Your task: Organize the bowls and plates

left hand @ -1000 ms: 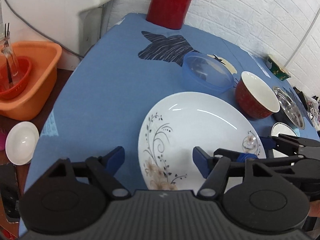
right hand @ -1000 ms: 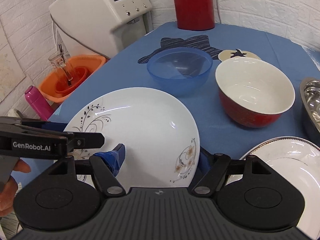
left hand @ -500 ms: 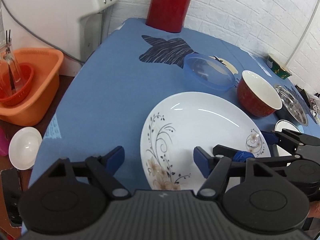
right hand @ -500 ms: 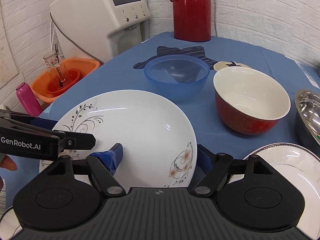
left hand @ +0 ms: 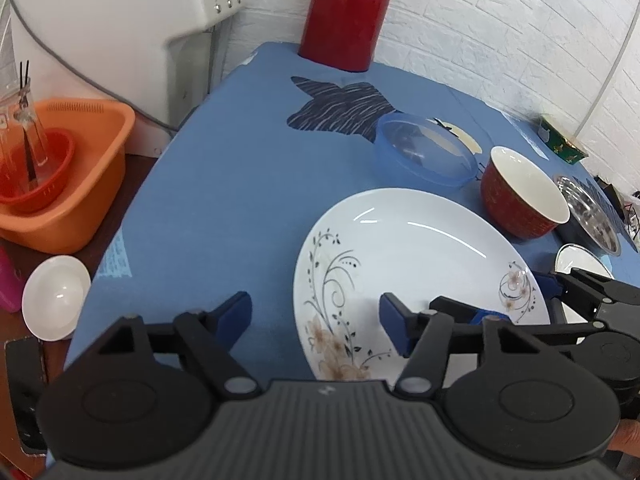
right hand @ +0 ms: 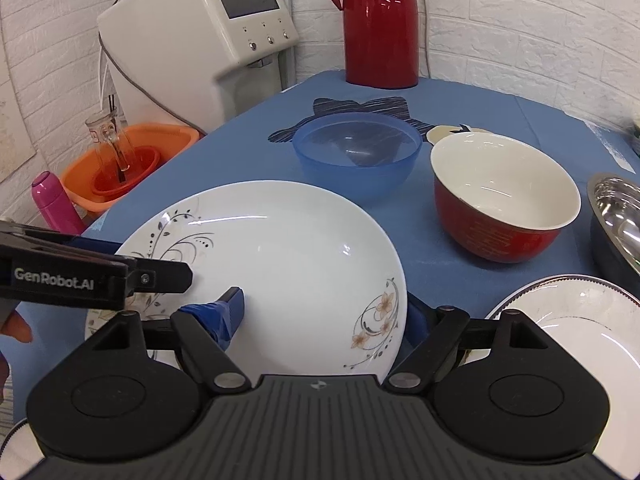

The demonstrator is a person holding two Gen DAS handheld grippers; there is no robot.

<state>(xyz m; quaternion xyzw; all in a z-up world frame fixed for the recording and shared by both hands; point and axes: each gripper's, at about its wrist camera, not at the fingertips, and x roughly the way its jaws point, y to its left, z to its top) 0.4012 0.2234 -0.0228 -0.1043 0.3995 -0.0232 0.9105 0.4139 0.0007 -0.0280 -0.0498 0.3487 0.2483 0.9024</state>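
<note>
Blue tablecloth [left hand: 224, 208], floral plate [right hand: 296, 264] lifted higher, right gripper [right hand: 320, 312] fingers wide astride it.

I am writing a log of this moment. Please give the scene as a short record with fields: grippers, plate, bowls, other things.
left gripper: open, its fingers on either side of the plate's left rim
right gripper: open, its fingers on either side of the plate's right rim
plate: white, floral, on the blue cloth
bowls: blue bowl, red bowl, steel bowl
other: rimmed plate, red flask
</note>
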